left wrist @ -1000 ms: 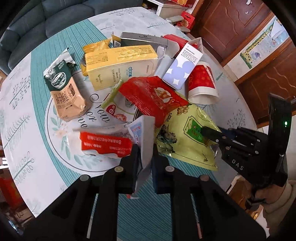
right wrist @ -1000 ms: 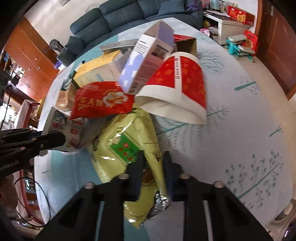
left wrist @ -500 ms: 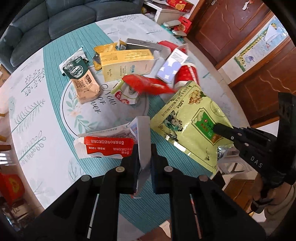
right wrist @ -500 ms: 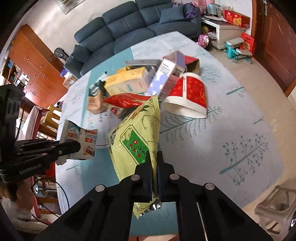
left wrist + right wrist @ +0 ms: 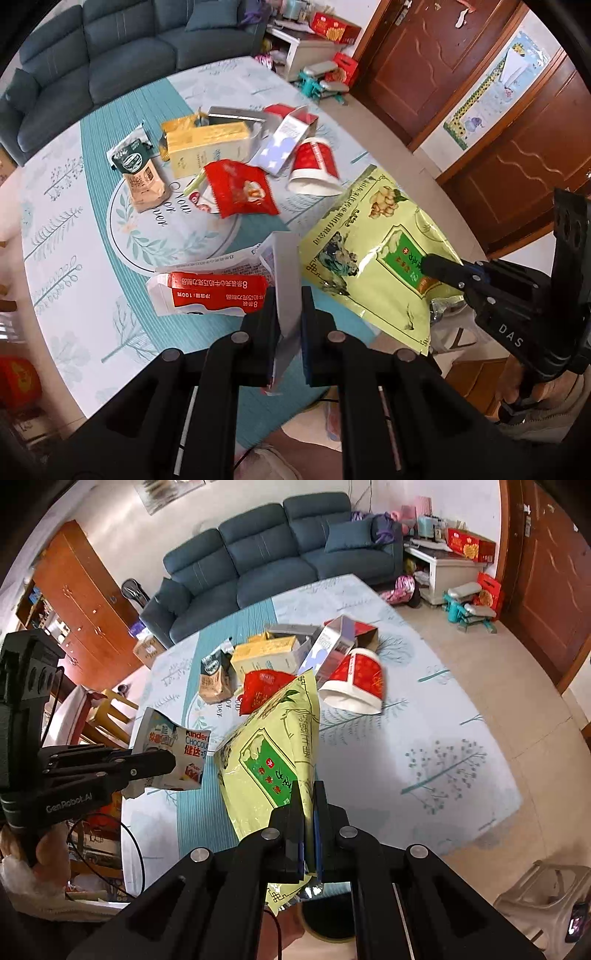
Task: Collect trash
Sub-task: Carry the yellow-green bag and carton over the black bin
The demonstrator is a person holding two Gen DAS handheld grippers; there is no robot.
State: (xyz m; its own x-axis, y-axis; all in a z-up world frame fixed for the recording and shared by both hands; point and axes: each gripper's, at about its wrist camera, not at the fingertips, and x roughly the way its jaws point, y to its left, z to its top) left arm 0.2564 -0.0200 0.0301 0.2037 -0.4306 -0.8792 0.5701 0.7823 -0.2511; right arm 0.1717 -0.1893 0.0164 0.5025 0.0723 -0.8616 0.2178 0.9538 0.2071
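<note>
The left gripper is pointed steeply downward, its jaws clamped nearly together. The right gripper is angled down likewise, its jaws pressed tight. Each is carried in a hand, seen low at the frame's edge, with a pale sleeve below.

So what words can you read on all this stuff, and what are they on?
"Kinder CHOCO": flattened white and red box, held in the left gripper.
"GenRobot.AI": left gripper's body.
"DAS": right gripper, body.
"Now" and "ever": tablecloth, partly covered.
Chinese print on the green bag and other packets: too small to read.
</note>
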